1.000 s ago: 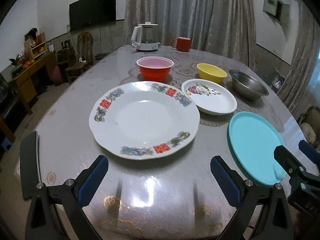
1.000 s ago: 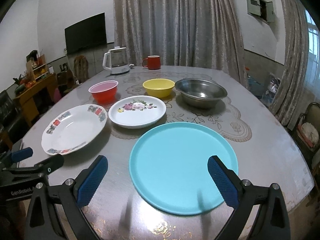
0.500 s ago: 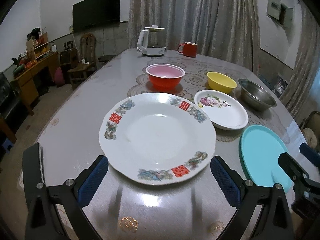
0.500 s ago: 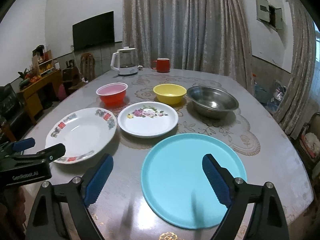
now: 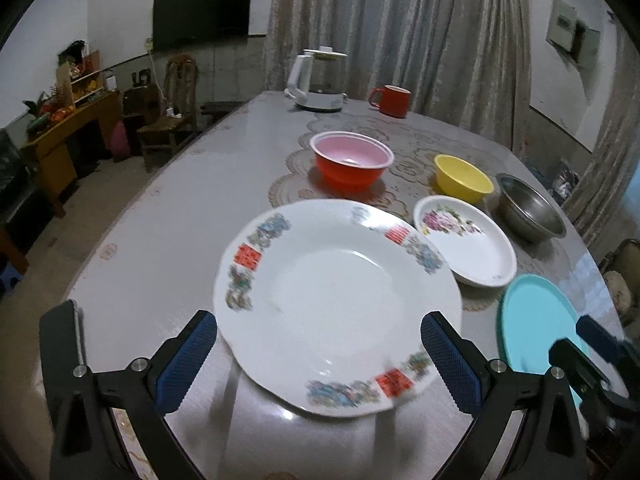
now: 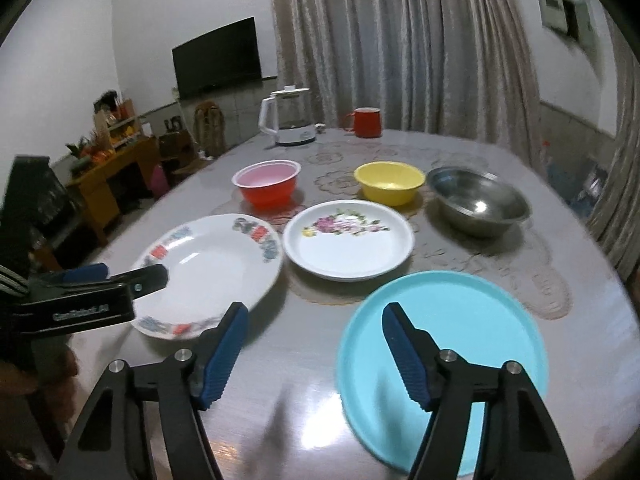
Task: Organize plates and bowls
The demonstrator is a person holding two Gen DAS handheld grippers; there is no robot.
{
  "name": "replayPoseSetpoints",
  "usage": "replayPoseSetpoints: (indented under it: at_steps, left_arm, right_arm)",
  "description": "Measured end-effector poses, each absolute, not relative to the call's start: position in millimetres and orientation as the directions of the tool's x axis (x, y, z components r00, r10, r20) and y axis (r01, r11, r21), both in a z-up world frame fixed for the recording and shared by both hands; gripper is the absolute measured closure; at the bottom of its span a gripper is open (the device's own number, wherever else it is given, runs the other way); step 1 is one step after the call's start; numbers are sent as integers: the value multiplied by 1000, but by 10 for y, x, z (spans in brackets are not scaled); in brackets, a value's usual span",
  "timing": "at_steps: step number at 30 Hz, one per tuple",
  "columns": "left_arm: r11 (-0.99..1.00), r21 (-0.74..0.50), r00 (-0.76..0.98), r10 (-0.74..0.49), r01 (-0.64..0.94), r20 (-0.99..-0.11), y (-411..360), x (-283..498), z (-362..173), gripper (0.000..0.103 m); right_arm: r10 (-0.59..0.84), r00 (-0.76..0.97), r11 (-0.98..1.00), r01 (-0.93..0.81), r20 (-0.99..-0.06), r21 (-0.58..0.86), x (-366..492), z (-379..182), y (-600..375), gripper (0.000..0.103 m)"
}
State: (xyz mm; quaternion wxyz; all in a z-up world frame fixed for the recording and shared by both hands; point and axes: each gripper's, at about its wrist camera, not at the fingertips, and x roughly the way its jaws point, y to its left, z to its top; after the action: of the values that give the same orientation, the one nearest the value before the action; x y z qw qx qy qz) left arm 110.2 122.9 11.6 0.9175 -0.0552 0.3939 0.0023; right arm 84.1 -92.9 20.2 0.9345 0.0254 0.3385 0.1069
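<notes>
A large white plate with a red and blue rim pattern (image 5: 340, 300) lies on the table; my open left gripper (image 5: 318, 360) has its near edge between the fingers, above it. The same plate shows in the right wrist view (image 6: 208, 272) with the left gripper (image 6: 120, 280) over its left rim. A floral white plate (image 6: 348, 238), a teal plate (image 6: 444, 348), a red bowl (image 6: 266, 182), a yellow bowl (image 6: 390, 182) and a steel bowl (image 6: 478, 200) lie around. My open right gripper (image 6: 314, 350) hovers at the teal plate's left edge.
A white kettle (image 6: 288, 122) and a red mug (image 6: 366, 122) stand at the table's far end. Lace mats lie under the bowls. A wooden cabinet and chairs stand off the table's left side. Curtains hang behind.
My left gripper has moved forward, so the patterned plate's near edge now sits between its fingers. My right gripper has shifted left, off the teal plate's middle, and its fingers have narrowed somewhat.
</notes>
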Motion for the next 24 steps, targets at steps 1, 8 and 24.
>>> replayPoseSetpoints:
  at_steps: [1,8,24]
  left_arm:
    - [994,-95,691,-30,-56,-722,1250,1120,118,0]
    - [993,-93,676,-18,-75,-737,1372,1278,71,0]
    - [974,-200,626,-89,-109,-774,1815,1884,-192,4]
  right_arm:
    - [234,744,972,-188,-626,140,853,195,-933,32]
    - [292,723,956,-220,-625,193,921,126,-902,32]
    - [392,546,920,-243,-741,308,1594,-247,-659,33]
